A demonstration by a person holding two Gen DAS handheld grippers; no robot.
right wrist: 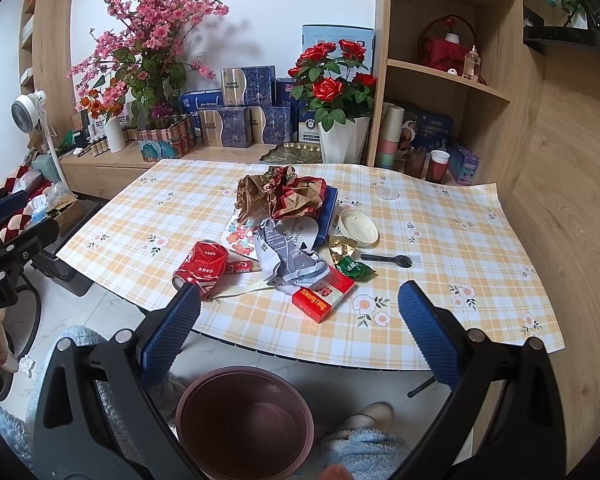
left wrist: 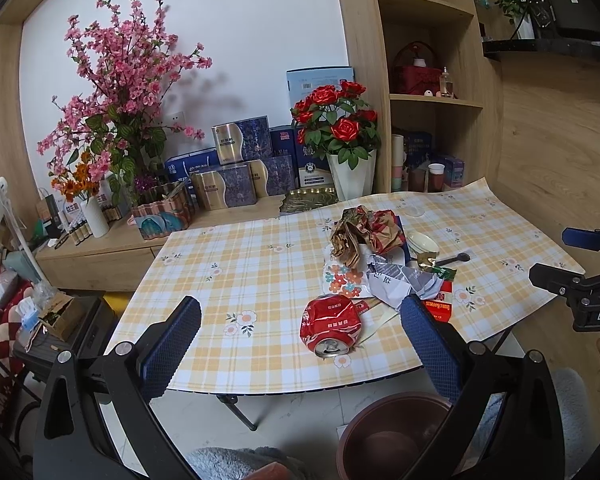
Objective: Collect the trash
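Trash lies heaped on the checked tablecloth (right wrist: 440, 300): a crushed red can (left wrist: 330, 325) (right wrist: 202, 267), crumpled brown-and-red wrapping paper (left wrist: 362, 232) (right wrist: 280, 196), crumpled grey-white paper (left wrist: 396, 282) (right wrist: 290, 260), a red cigarette pack (right wrist: 324, 294) (left wrist: 438, 308), a green wrapper (right wrist: 354, 267), a black plastic spoon (right wrist: 388, 259) and a small white bowl (right wrist: 358, 227). My left gripper (left wrist: 300, 338) hovers open in front of the can, holding nothing. My right gripper (right wrist: 300, 320) is open and empty near the table's front edge, by the cigarette pack. A dark red bin (right wrist: 244, 420) (left wrist: 392, 436) stands on the floor below.
A wooden sideboard behind the table carries pink blossoms (left wrist: 116, 92), a rose pot (right wrist: 336, 92), blue gift boxes (right wrist: 236, 120) and a tin. Shelves (right wrist: 452, 76) stand at the right. A fan (right wrist: 30, 114) and cluttered boxes are at the left. A person's slippered foot (right wrist: 364, 420) rests beside the bin.
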